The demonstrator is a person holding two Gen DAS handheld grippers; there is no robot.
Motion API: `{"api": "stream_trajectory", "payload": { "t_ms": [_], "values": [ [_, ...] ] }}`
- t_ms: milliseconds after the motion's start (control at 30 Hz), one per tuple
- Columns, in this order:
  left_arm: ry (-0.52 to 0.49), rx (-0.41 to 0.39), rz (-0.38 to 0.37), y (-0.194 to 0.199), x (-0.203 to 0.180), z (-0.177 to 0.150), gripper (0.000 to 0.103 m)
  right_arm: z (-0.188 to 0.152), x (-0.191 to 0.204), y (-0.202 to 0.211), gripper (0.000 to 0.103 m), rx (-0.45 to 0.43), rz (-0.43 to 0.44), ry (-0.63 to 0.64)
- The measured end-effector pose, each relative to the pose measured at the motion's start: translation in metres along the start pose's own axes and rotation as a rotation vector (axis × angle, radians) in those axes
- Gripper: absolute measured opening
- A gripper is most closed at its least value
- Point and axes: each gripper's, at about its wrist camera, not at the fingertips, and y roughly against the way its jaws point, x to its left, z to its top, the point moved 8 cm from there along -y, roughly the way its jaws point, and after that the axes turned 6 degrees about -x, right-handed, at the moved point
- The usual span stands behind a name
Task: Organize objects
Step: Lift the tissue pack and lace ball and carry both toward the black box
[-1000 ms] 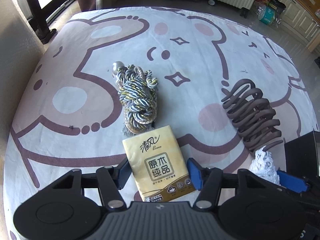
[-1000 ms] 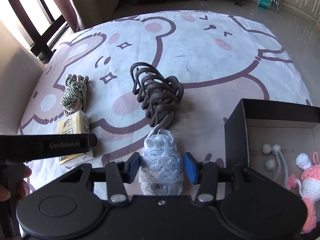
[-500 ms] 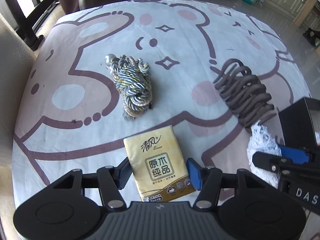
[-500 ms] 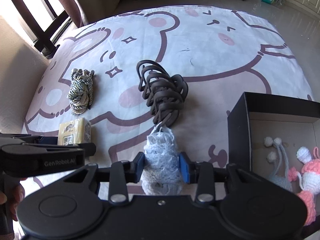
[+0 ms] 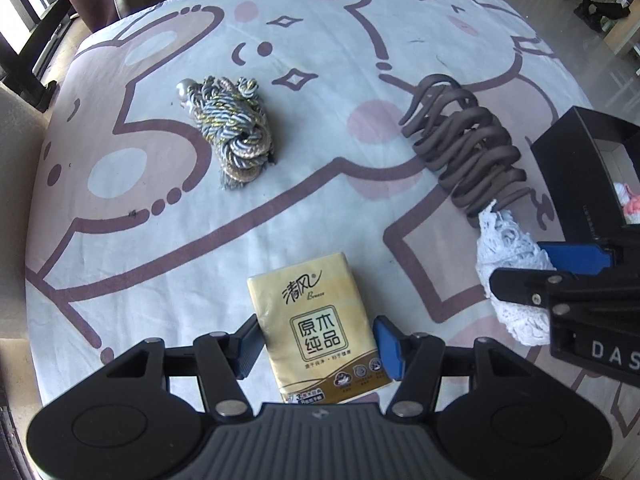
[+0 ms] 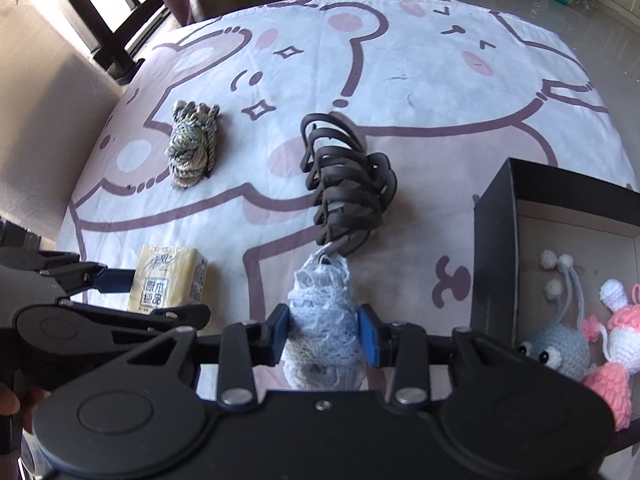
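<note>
White lace bundle (image 6: 324,320), low centre of frame, is now pinched by my right gripper (image 6: 325,334); left gripper (image 5: 316,348) clamps the tissue pack (image 5: 320,328). Next, I judge: the box (image 6: 496,248).

Pastel cloth, muted things

White sheet (image 5: 320,168) printed with pale pink bear shapes, dusky mauve outlines, pink cheek dots. Gold-yellow tissue pack (image 5: 320,320) with dark brown lettering and a cream label panel. Twisted cord (image 5: 236,136) in silver-grey, white and gold strands, one pearly bead at its end. Dark brown coiled hair clip (image 6: 346,184). White open-weave lace (image 6: 324,320). Black box (image 6: 496,248), tan inside. Inside it, grey-blue knitted toy (image 6: 560,350) with white-and-black eyes; pink and white knitted toy (image 6: 616,340). Black grippers, blue pads (image 5: 390,342).
</note>
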Motion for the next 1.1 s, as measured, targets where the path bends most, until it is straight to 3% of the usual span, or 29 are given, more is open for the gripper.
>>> {"api": "stream_trajectory", "payload": {
  "t_ms": [300, 433, 867, 1100],
  "values": [
    [-0.004, 0.013, 0.005, -0.003, 0.0, -0.002, 0.061, -0.013, 0.001, -0.007, 0.045, 0.048, -0.009, 0.045],
    [0.01, 0.01, -0.004, -0.002, 0.001, -0.001, 0.06, -0.013, 0.002, -0.006, 0.041, 0.053, -0.007, 0.064],
    [0.027, 0.005, -0.015, 0.002, -0.004, -0.001, 0.056, 0.007, -0.009, 0.032, 0.037, -0.053, 0.025, 0.01],
    [0.032, 0.006, -0.009, 0.003, -0.002, -0.003, 0.055, 0.003, -0.003, 0.036, 0.036, -0.04, 0.062, 0.036]
  ]
}}
